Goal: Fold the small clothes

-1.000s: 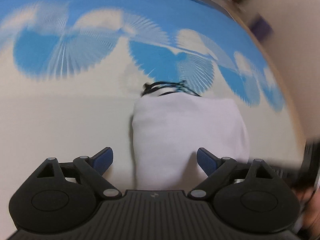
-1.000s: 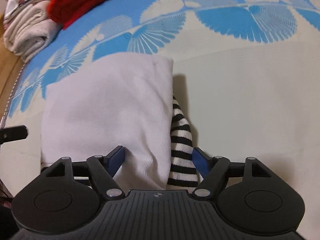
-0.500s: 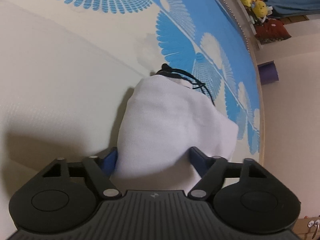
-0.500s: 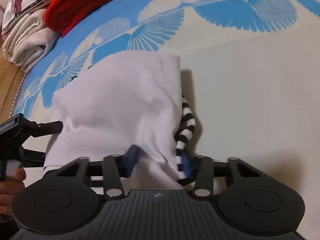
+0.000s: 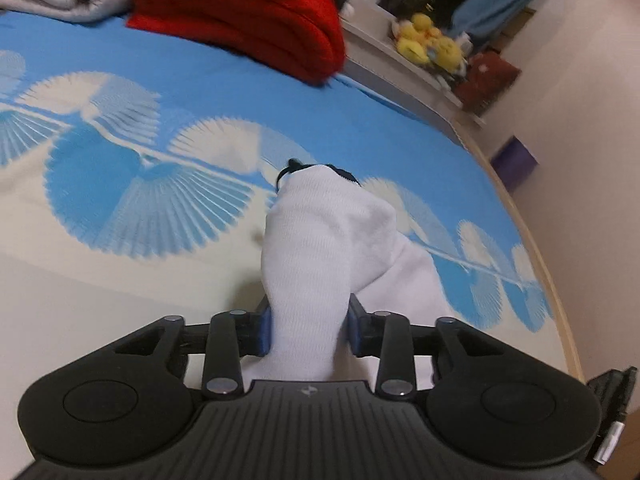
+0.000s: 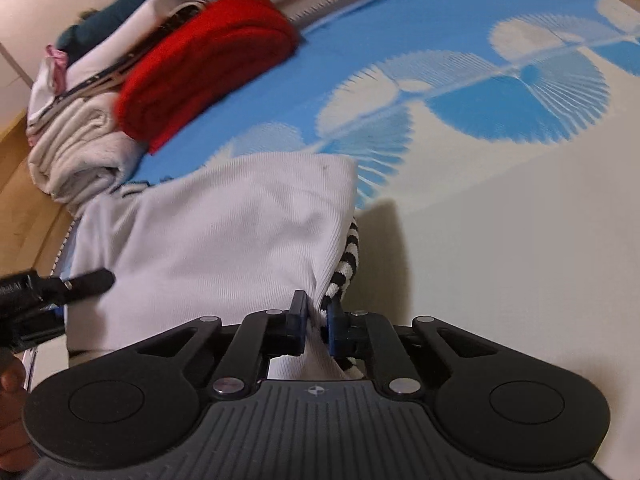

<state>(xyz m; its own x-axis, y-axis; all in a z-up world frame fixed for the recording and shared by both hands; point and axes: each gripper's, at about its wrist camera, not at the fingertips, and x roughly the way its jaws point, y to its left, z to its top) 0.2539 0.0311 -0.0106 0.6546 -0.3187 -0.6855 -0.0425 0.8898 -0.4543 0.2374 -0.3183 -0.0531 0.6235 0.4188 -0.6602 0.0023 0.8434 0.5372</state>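
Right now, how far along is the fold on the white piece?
Done: a red knit and cream items sit folded at the bed's edge. In hand: both jaws closing on the white garment, left gripper and right gripper lifting its near edge. Left: the fold-over itself.

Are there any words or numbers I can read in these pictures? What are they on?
Left gripper: tiny pale lettering on its black body at the right wrist view's left edge, too blurred to read.
Left gripper and right gripper bodies: a small round emblem only, no letters.
White garment, red knit, blue patterned cover: no text.
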